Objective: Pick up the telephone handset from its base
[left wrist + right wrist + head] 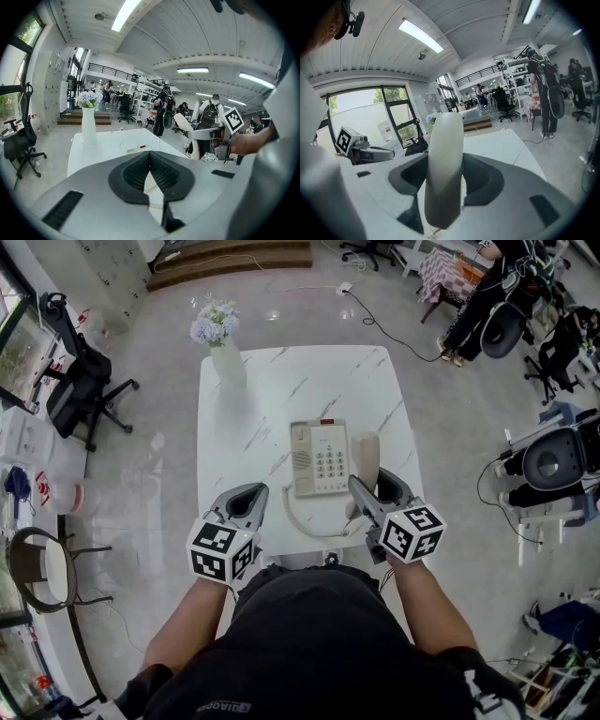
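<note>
The cream telephone base [320, 458] with its keypad lies on the white marble table [272, 390]. The cream handset [365, 454] is off the base, just to its right, and my right gripper [371, 484] is shut on it. In the right gripper view the handset [445, 159] stands upright between the dark pads of that gripper [446, 176]. A coiled cord [302, 524] runs from the base along the table's near edge. My left gripper [247, 496] hovers left of the base, shut and empty; its pads meet in the left gripper view [150, 161].
A white vase of pale flowers [223, 348] stands at the table's far left corner, also seen in the left gripper view [88, 123]. Office chairs [80, 381], a cable on the floor [394, 329] and people [483, 296] surround the table.
</note>
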A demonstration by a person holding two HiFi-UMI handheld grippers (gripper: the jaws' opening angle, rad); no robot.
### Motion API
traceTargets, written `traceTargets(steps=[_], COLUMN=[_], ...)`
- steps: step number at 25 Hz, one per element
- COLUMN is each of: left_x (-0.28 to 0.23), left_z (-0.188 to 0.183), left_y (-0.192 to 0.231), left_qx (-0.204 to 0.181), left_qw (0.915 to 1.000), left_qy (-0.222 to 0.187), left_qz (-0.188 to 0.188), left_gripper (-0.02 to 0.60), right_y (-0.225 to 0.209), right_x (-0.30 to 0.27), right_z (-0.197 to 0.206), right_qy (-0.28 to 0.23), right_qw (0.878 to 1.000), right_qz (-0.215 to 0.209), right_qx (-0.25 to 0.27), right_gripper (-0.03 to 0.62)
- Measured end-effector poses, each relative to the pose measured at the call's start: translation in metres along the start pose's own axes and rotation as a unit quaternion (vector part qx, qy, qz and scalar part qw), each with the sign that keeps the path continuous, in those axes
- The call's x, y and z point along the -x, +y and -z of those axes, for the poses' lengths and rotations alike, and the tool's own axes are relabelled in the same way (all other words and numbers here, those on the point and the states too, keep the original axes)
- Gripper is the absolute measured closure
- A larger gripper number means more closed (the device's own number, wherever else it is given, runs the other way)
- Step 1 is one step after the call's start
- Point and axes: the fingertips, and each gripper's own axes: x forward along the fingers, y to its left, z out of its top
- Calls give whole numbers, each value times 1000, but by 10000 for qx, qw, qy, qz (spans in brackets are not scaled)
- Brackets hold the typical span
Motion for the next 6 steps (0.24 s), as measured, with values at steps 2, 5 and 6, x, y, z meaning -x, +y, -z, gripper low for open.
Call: traceTargets(steps=[2,5,6], left_x=[0,0,0], left_z=[-1,0,0], left_y=[0,1,1], left_qx=[-1,-2,-2], left_qw=[10000,10000,10000], left_qy=[-11,-21,-23], left_qz=[-5,-8,-9], left_gripper=[579,580,580], right_y=[0,1,1], right_x=[0,-1,-1], right_z=[0,0,0], right_qy=[-6,-13,-14], right_qw=[10000,10000,10000], right_qz=[-10,-22,-24], right_qx=[-6,-10,-10], right_gripper=[373,373,373])
